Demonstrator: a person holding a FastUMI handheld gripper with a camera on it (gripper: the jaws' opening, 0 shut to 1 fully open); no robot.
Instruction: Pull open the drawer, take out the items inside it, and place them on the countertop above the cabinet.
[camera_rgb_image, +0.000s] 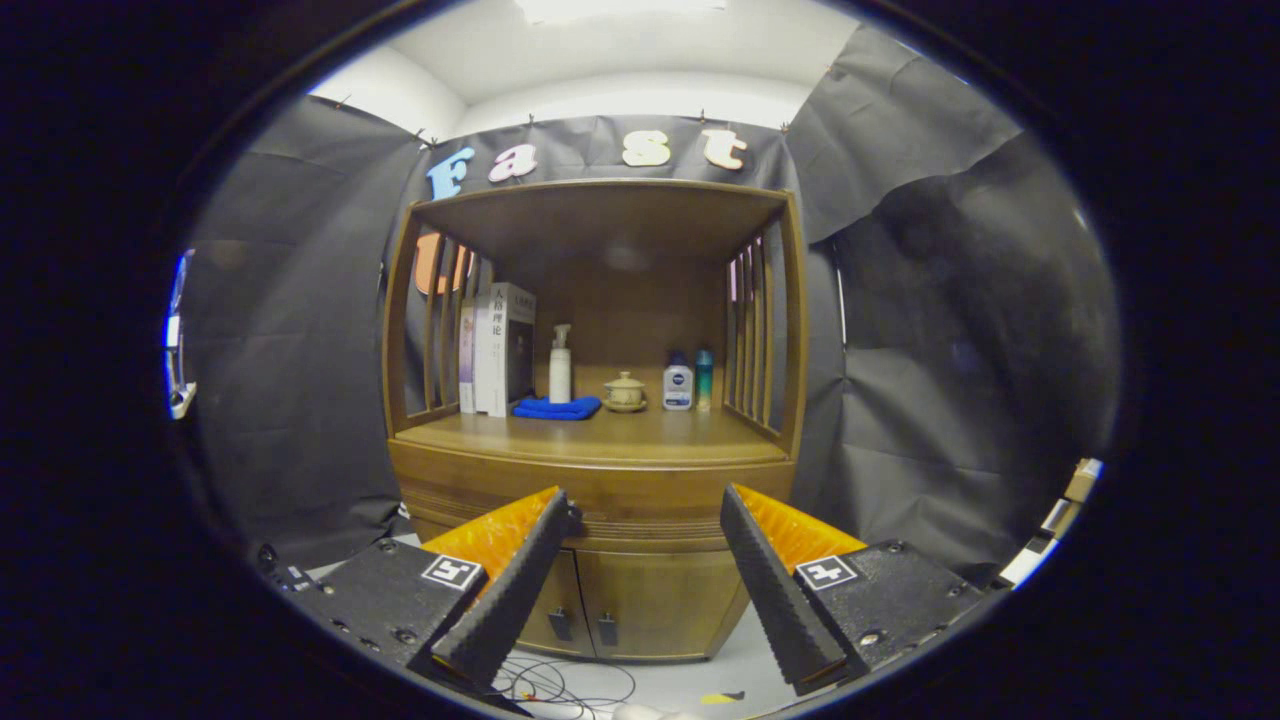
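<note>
The gripper (645, 500) is released, its two ribbed fingers spread wide and holding nothing, touching nothing; through the gap between them shows the front of a wooden cabinet (640, 590) well ahead. The drawer (595, 500), a ridged band just under the counter, sits closed at 12 o'clock from the fingertips, and below it are two doors with small dark handles. The counter (600, 435) above is a smooth brown wood surface inside an open hutch with slatted sides and a flat top. On it, counted from 10 o'clock round to 1 o'clock: a few upright books (497, 350), one white pump bottle (560, 365), one folded blue cloth (557, 408), one small lidded ceramic cup (624, 392) on a saucer, one white-and-blue bottle (678, 383) and one teal bottle (704, 378) just beside it. Black cloth hangs behind and to both sides. Loose cables (570, 685) lie on the pale floor at 6 o'clock.
</note>
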